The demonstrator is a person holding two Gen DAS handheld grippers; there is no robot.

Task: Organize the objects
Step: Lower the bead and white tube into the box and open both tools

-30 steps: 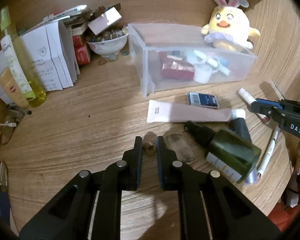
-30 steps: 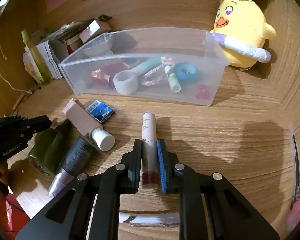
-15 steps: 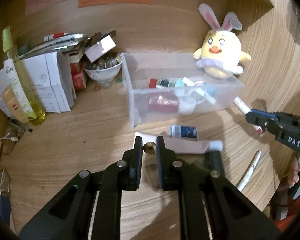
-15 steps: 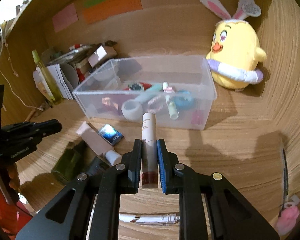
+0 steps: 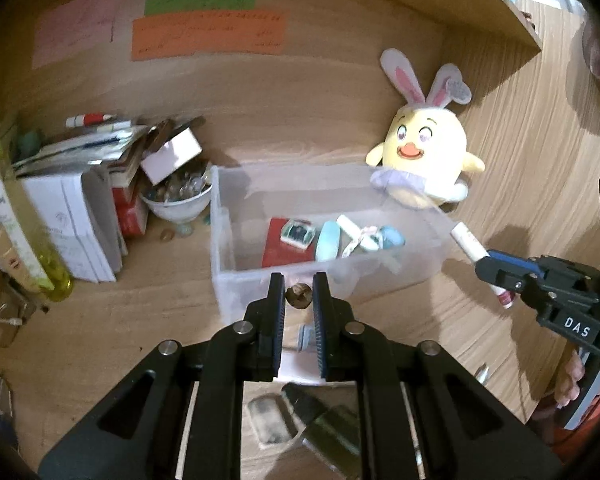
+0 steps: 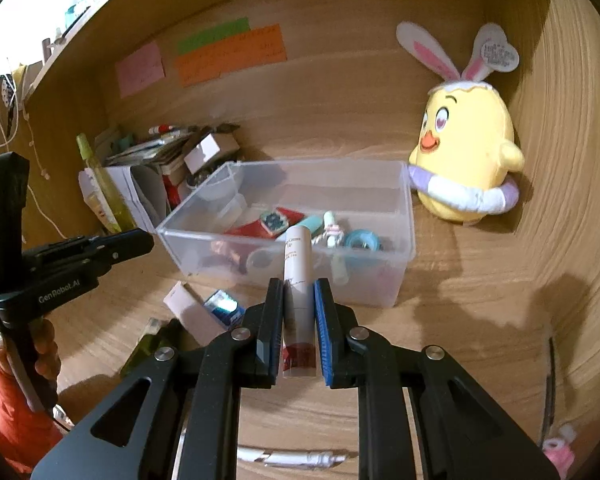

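Note:
My left gripper (image 5: 298, 294) is shut on a small brown stone (image 5: 298, 295) and holds it in the air just in front of the clear plastic bin (image 5: 420, 276). My right gripper (image 6: 298, 300) is shut on a white lip tube with a red end (image 6: 298, 276), lifted and pointing at the same bin (image 6: 404, 268). The bin holds several small cosmetics and a red packet. The right gripper with the tube also shows in the left wrist view (image 5: 500, 272). The left gripper shows at the left of the right wrist view (image 6: 140, 240).
A yellow bunny plush (image 6: 464, 168) leans at the bin's right end. On the desk in front lie a pink tube (image 6: 188, 308), a blue packet (image 6: 222, 306), a green bottle (image 6: 148, 348) and a pen (image 6: 292, 458). Papers, boxes and a bowl (image 5: 178, 200) crowd the back left.
Both grippers have risen off the desk with their objects and moved toward the bin. The stone and the lip tube are now held in the air.

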